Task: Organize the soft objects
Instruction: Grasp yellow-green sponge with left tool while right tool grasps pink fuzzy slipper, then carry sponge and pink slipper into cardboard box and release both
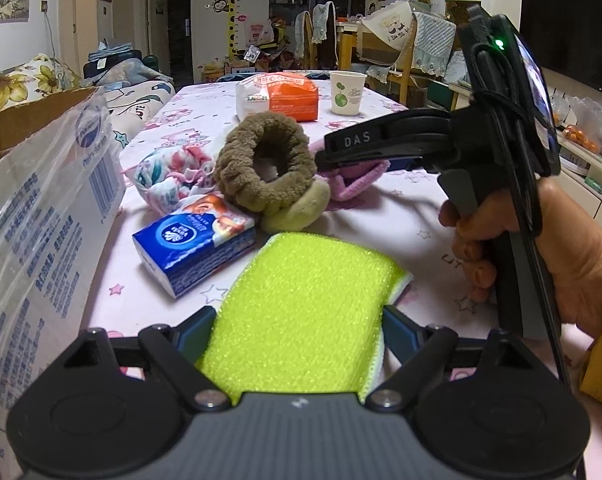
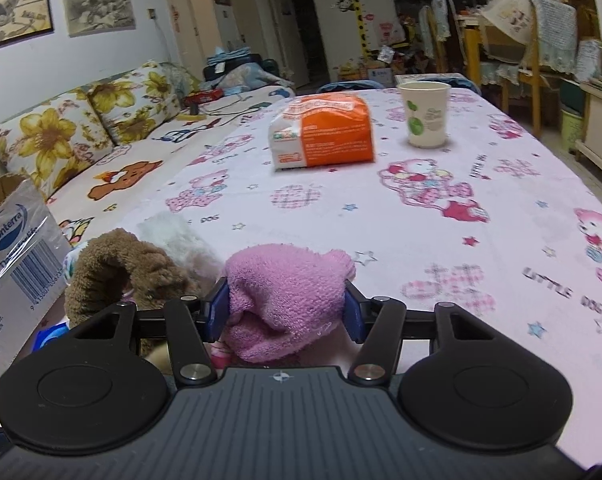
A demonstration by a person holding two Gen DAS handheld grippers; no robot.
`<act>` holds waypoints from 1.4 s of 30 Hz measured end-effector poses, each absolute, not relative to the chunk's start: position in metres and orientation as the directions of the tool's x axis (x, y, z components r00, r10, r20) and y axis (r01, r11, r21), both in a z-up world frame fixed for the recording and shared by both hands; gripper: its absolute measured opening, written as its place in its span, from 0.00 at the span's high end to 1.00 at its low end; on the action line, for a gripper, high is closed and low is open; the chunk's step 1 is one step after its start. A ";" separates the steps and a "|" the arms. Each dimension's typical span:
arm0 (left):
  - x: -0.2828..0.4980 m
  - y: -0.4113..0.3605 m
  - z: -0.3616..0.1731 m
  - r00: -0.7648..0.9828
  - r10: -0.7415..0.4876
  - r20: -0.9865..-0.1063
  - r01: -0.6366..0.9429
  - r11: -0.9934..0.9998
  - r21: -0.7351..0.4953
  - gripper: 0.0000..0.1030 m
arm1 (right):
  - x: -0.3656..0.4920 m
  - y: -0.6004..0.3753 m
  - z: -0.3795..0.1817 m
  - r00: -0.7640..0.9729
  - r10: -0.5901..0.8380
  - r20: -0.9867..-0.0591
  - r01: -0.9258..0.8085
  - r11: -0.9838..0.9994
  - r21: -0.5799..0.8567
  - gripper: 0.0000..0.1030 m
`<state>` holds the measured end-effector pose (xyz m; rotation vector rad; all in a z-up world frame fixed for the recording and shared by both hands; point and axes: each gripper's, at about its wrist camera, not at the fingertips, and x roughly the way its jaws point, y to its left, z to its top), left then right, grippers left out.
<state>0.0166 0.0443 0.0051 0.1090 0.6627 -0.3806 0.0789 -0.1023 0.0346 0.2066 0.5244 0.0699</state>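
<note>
On the pink tablecloth (image 2: pixel 441 168): left gripper (image 1: pixel 297 320) clamped around green sponge (image 1: pixel 301 300), right gripper (image 2: pixel 285 312) pinching pink cloth (image 2: pixel 289 292); brown plush ring (image 1: pixel 265 164), tissue pack (image 1: pixel 197 248) crowded close, cardboard box (image 1: pixel 33 208) left.

The left black two-finger gripper (image 1: pixel 299 320) reaches forward low over the bench, its blue-padded jaws closed against the two sides of a yellow-green scouring sponge (image 1: pixel 301 304) that fills the gap between them. The right black two-finger gripper (image 2: pixel 285 312) points level along the bench, its blue pads pressed into the sides of a pink terry cloth (image 2: pixel 285 300) bunched between them. From the left wrist view, the person's bare right hand (image 1: pixel 541 256) wraps around the right gripper's upright handle, fingers curled on the trigger.
</note>
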 end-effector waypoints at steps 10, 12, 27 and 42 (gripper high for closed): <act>0.016 0.047 0.013 0.737 -0.333 -0.588 0.378 0.925 -0.050 0.16 | 0.057 -0.112 0.036 0.861 0.042 -0.507 0.081 0.973 0.217 0.38; 0.015 0.049 0.016 0.741 -0.339 -0.580 0.378 0.924 -0.058 0.16 | 0.052 -0.115 0.037 0.858 0.023 -0.512 0.107 0.969 0.222 0.38; 0.008 0.069 0.044 0.799 -0.380 -0.466 0.364 0.923 -0.129 0.16 | 0.014 -0.127 0.041 0.853 -0.083 -0.516 0.237 0.942 0.239 0.37; -0.001 0.109 0.074 0.889 -0.359 -0.286 0.310 0.929 -0.202 0.16 | -0.007 -0.101 0.056 0.887 -0.054 -0.458 0.186 0.951 0.248 0.37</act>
